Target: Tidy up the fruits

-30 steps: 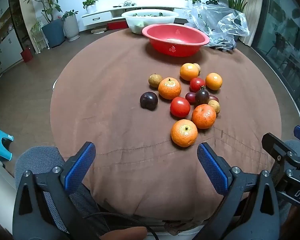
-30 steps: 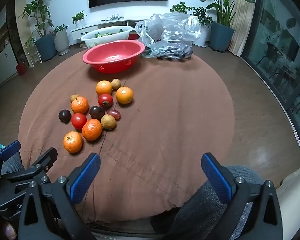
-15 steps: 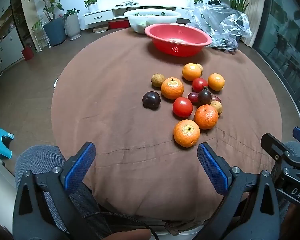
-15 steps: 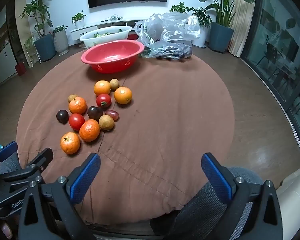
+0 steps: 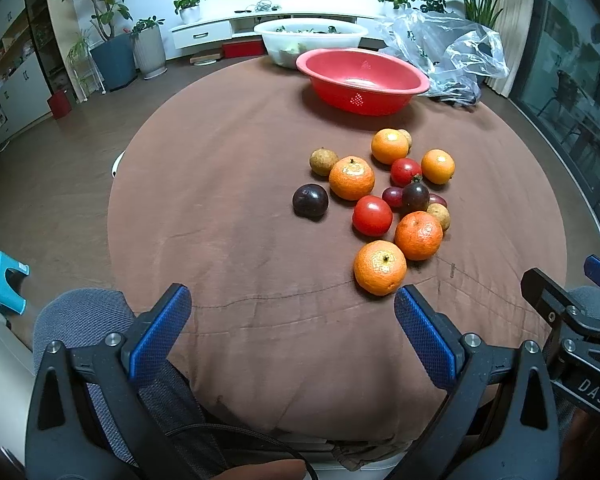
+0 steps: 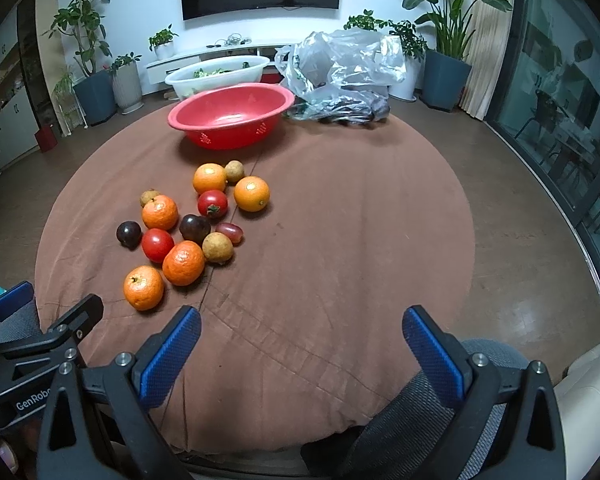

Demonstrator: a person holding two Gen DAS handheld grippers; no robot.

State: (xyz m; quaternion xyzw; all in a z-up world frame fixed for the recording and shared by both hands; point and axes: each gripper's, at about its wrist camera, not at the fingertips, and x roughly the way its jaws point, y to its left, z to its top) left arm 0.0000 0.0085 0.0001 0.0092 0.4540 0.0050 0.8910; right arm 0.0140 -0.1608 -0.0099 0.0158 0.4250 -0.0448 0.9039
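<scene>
A round table under a brown cloth [image 5: 228,184] is carrying a loose cluster of fruit, lying right of centre and somewhat toward the near edge in the left wrist view. The left gripper [image 5: 292,312] is hovering over the near edge with its jaws spread wide and nothing between them; its blue pads [image 5: 162,330] are sitting well apart. The right gripper [image 6: 300,334] is likewise hanging over the near edge, jaws wide and gripping nothing, and part of it is showing at the right edge of the left wrist view. The nearest orange [image 5: 380,267] is lying just beyond the left gripper's right finger, touching or almost touching a deeper orange mandarin [image 5: 419,235]. Behind them a red tomato [image 5: 372,215] is resting beside a dark plum [image 5: 310,201], which is sitting slightly apart at the left of the cluster. Further back, more oranges, a second tomato, small purple fruits and brownish round fruits are lying close together. A red basin [image 6: 230,118] is standing toward the far edge of the table, apparently holding nothing, with a white basin [image 6: 216,74] of greens just behind it and a crumpled clear plastic bag [image 6: 344,76] at the far right edge.
</scene>
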